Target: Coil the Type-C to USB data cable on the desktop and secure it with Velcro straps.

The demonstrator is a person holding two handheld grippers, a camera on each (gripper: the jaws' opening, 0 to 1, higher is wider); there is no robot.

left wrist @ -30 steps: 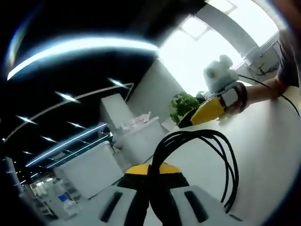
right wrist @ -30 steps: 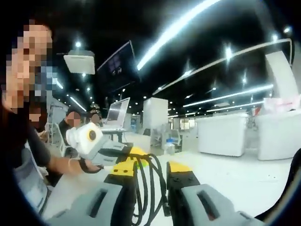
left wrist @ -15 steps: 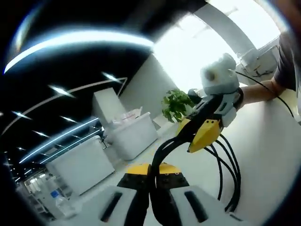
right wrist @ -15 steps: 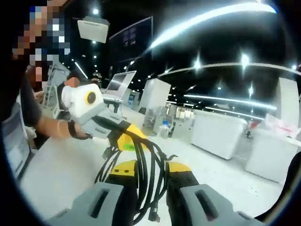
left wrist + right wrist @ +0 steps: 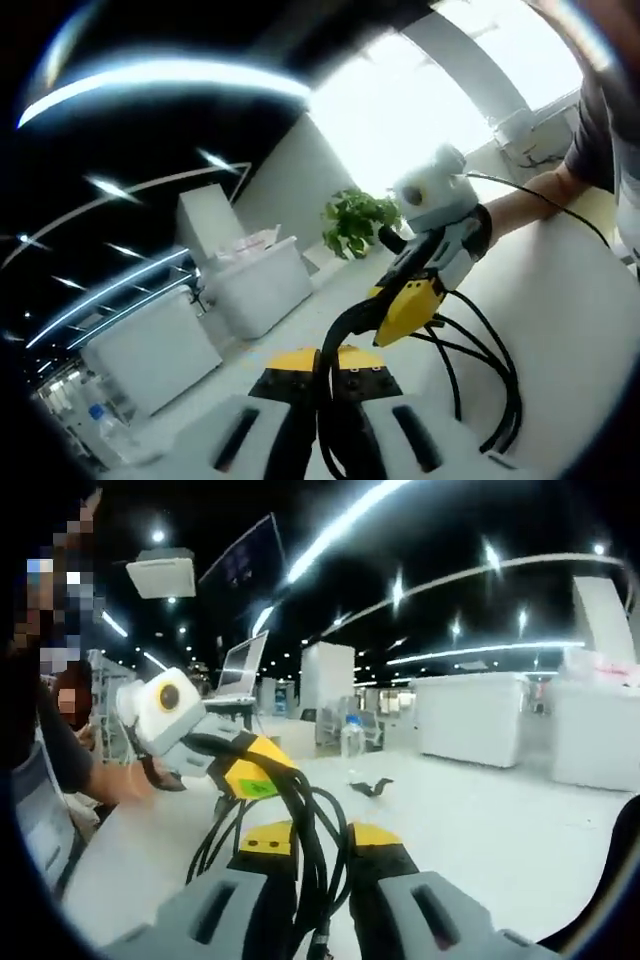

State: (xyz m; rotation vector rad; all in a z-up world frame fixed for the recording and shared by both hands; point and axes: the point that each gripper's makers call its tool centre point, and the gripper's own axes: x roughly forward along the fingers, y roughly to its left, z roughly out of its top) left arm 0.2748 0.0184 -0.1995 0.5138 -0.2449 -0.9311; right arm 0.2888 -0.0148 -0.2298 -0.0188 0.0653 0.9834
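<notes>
The black data cable (image 5: 503, 398) hangs in several loops above the white desktop (image 5: 580, 330). My left gripper (image 5: 322, 360) is shut on the bundle, which rises between its yellow-tipped jaws. Coming in from the right, my right gripper (image 5: 405, 305) bites the same bundle a short way further along. In the right gripper view, the cable (image 5: 312, 815) runs between the jaws of my right gripper (image 5: 320, 835), shut on it. My left gripper (image 5: 245, 772) holds the bundle just beyond, from the left. A small dark strap-like piece (image 5: 372, 787) lies on the desktop (image 5: 480, 830) further away.
A clear bottle (image 5: 350, 742) stands on the desktop beyond the strap-like piece. An open laptop (image 5: 240, 670) sits far left. White storage bins (image 5: 255, 285) and a green plant (image 5: 352, 222) lie beyond the desk edge. A person's arm (image 5: 530, 200) holds the right gripper.
My right gripper has come from further off up to the bundle beside the left gripper's jaws. Both grippers stay shut on the cable. Both views have tilted.
</notes>
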